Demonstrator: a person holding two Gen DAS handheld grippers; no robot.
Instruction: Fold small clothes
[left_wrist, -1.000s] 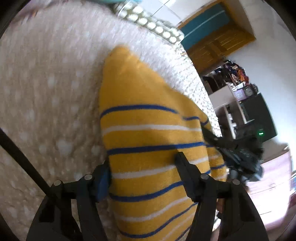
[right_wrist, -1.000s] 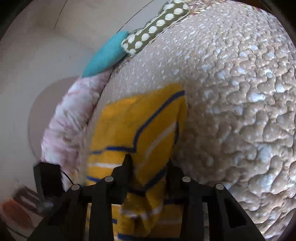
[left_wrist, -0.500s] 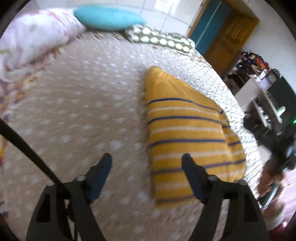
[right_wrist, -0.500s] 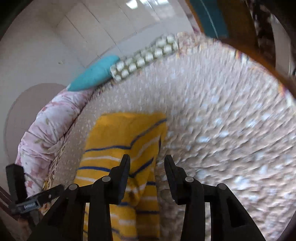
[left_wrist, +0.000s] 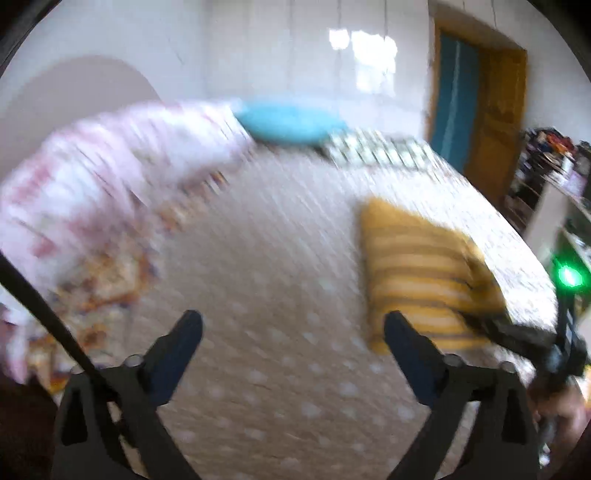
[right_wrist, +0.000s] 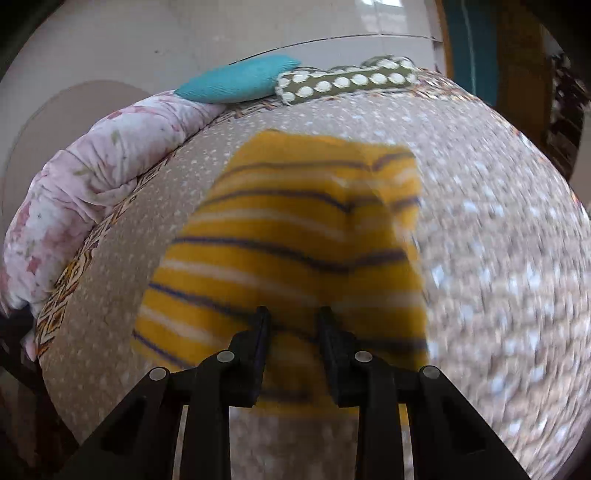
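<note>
Black left gripper (left_wrist: 291, 332) spread wide with nothing between its fingers, poised over the dotted beige bedspread (left_wrist: 258, 258), folded yellow striped garment (left_wrist: 424, 273) lying at about 2 o'clock of it. Black right gripper (right_wrist: 293, 325) partly parted, holding nothing, fingers over the near edge of the garment (right_wrist: 295, 236). Farther out, floral quilt (right_wrist: 92, 177) at 10 o'clock, teal pillow (right_wrist: 236, 79) and dotted cushion (right_wrist: 347, 81) at 12 o'clock.
</note>
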